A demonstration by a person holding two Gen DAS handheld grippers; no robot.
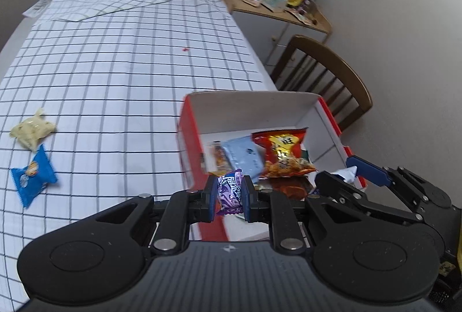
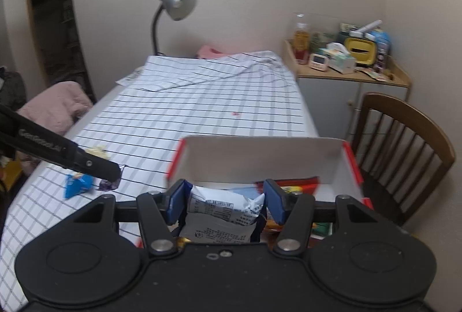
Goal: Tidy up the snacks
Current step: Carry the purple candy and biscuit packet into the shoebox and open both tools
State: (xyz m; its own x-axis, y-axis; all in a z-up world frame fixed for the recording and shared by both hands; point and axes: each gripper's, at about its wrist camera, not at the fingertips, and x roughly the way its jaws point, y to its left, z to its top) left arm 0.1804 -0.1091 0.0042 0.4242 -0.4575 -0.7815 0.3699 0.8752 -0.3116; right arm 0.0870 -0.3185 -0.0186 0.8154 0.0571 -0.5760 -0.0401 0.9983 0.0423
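Left jaws: left gripper pinches a purple candy packet by its sides, blue pads pressed on it.
Left position: packet sits over the near-left corner of the red-and-white box, right about at the left wall; judged not yet fully over the interior.
Right jaws: right gripper spread part way around a white printed packet; pads look to touch its edges, so it reads as a loose hold.
Right position: packet hangs over the box's near edge, box interior straight ahead of the jaws.
Box contents: red chip bag, pale blue packet, a small orange-printed packet, already inside.
Still on bench: blue packet and cream packet on the checked cloth, well left of the box, nearer the left gripper.
Key relation: box lies ahead and right of the left jaws; a short shift right should clear the wall before release.
Risk: grippers are close together at the box's near end; dropping one at a time avoids a clash.
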